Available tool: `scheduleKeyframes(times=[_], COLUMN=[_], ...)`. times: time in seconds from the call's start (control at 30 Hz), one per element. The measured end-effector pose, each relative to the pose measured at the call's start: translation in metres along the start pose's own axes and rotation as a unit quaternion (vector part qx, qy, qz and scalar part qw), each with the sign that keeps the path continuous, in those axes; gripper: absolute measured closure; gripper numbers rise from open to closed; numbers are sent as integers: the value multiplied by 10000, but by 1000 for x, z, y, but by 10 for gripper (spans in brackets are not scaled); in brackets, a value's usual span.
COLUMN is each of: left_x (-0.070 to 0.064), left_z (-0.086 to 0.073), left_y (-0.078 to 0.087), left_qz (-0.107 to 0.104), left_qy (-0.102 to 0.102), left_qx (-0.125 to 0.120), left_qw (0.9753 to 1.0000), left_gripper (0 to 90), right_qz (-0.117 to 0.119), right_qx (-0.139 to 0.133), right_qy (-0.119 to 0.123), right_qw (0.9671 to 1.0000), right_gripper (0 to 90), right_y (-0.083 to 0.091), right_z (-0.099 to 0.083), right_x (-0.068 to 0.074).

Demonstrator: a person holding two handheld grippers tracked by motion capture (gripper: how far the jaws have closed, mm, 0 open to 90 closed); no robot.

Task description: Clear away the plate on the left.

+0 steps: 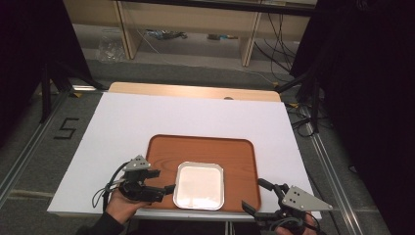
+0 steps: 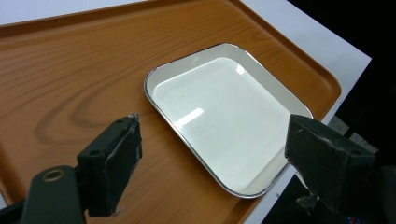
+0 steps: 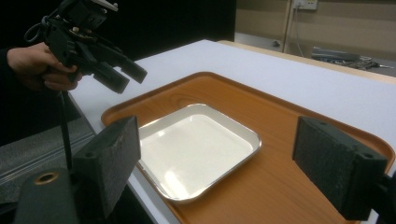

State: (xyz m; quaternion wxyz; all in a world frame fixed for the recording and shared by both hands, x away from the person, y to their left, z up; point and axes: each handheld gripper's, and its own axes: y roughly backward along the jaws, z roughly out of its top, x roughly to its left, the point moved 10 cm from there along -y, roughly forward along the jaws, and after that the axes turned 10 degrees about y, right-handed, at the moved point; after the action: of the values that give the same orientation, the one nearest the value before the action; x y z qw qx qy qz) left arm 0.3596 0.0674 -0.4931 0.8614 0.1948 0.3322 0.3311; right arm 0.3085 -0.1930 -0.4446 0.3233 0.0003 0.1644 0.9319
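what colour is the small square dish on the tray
White inside with a thin silvery rim; the dish shows best in the left gripper view.

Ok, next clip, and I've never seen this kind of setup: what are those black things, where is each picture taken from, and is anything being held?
A person holds a hand tool with two black jaws in each hand: the left gripper and the right gripper. One picture looks down from above the table; the other two come from cameras riding on the grippers, looking along their jaws. On the table lies a wooden tray, and in it a shallow white dish with a metal rim. Both grippers are open beside the tray, holding nothing.
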Motion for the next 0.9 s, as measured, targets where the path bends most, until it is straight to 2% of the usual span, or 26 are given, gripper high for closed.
scheduleKeyframes(times=[0.4, 0.5, 0.53, 0.57, 0.73, 0.8, 0.83, 0.9], left_x=[-1, -2, -2, -3, -4, -4, -3, -5], left_z=[-4, -5, -5, -6, -7, -9, -10, -11], left_y=[8, 9, 10, 10, 14, 19, 21, 23], left_qz=[-14, -19, -33, -45, -45, -14, -18, -89], left_qy=[-186, -165, -213, -168, -256, -216, -262, -265], left_qx=[-12, -43, -28, -38, -102, -116, -110, -126], left_qw=[9998, 9999, 9998, 9998, 9996, 9997, 9996, 9995], left_gripper=[183, 183, 183, 185, 185, 185, 185, 185], right_qz=[41, 45, 47, 36, 64, 67, 70, 53], right_qx=[13, 8, 8, 18, -3, -5, -2, -26], right_qy=[-13, -17, -14, -24, -10, -5, 6, 45], right_qw=[10000, 10000, 10000, 10000, 10000, 10000, 10000, 10000], right_gripper=[162, 162, 162, 162, 162, 162, 161, 161], right_y=[0, 0, 0, 0, 0, 0, 0, 0], right_z=[0, 0, 0, 0, 0, 0, 0, 1], right_x=[1, 1, 1, 1, 2, 2, 2, 1])
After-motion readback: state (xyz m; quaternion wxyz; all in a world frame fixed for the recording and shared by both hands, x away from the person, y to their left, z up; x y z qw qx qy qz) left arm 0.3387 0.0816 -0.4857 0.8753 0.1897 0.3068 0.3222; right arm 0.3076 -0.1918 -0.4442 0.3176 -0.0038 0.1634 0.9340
